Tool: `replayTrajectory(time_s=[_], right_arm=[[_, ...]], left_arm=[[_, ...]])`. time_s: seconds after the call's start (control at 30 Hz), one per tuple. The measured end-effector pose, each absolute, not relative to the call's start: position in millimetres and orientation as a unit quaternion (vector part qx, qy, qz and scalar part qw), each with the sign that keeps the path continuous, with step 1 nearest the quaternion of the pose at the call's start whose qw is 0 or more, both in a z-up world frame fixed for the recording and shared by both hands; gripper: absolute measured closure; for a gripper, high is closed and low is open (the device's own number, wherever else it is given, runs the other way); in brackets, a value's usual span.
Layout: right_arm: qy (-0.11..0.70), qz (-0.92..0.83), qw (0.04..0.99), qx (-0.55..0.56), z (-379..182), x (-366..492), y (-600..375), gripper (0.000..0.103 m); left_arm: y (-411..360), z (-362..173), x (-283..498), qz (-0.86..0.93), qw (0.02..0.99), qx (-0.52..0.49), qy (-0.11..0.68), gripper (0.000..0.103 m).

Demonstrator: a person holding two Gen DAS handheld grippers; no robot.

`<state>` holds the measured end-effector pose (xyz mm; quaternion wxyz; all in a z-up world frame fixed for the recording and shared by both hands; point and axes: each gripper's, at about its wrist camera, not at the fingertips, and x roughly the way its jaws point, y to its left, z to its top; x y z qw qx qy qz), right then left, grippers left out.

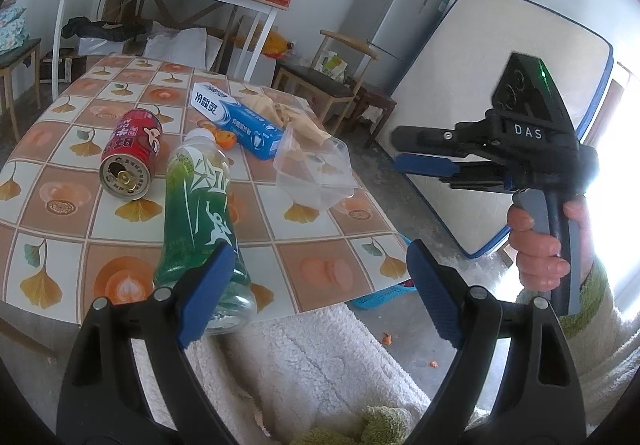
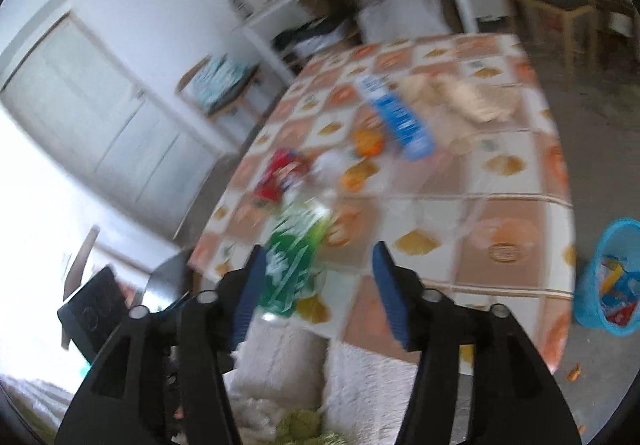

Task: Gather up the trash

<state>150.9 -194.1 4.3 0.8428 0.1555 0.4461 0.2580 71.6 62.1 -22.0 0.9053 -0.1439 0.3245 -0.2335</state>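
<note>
The left gripper [image 1: 320, 285] is wide open and holds nothing. Its left blue finger [image 1: 206, 293] is in front of the bottom end of a green plastic bottle [image 1: 200, 205]. The bottle lies on its side at the near edge of the table [image 1: 312, 241], with its white cap pointing away. It has a green label with white marks and a clear bottom.

Just left of the bottle lies a red can [image 1: 132, 159] on its side, open end facing us. Behind them sits a blue and white box [image 1: 236, 121], next to some crumpled brown paper [image 1: 288, 117]. A clear plastic tub [image 1: 316, 173] lies near the right edge.

The right gripper [image 2: 318, 293] is wide open too, holding nothing. That view is blurry. A blue basket [image 2: 600, 309] stands on the floor by the table's right side.
</note>
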Motion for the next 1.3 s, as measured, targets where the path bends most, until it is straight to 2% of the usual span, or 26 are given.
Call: replayTrajectory(time_s=[0.17,0.47,0.73,0.93,1.03,1.1,1.3], right_arm=[[0.429,0.161,0.876,0.153,-2,146,-229,0.025],[0.412,0.050,0.906,0.082,-20,148,-258,0.007],[0.382,-0.021,0.921,0.068,-25,157,-285,0.007],[0.371,-0.036,0.924,0.079,-33,153,-313,0.007],[0.365,-0.041,0.926,0.081,-36,146,-325,0.007],[0.361,-0.044,0.928,0.081,-37,142,-329,0.007],[0.355,-0.037,0.928,0.108,-37,132,-343,0.007]], left_arm=[[52,-21,76,-0.242,0.903,-0.133,0.329,0.019],[14,-16,103,-0.247,0.902,-0.103,0.340,0.019],[-44,-8,134,-0.210,0.920,-0.015,0.330,0.020],[-103,-33,166,-0.186,0.911,0.096,0.356,0.039],[-122,-53,184,-0.160,0.903,0.143,0.373,0.054],[-126,-62,193,-0.143,0.899,0.160,0.382,0.068],[-128,-67,198,-0.125,0.901,0.180,0.376,0.089]])
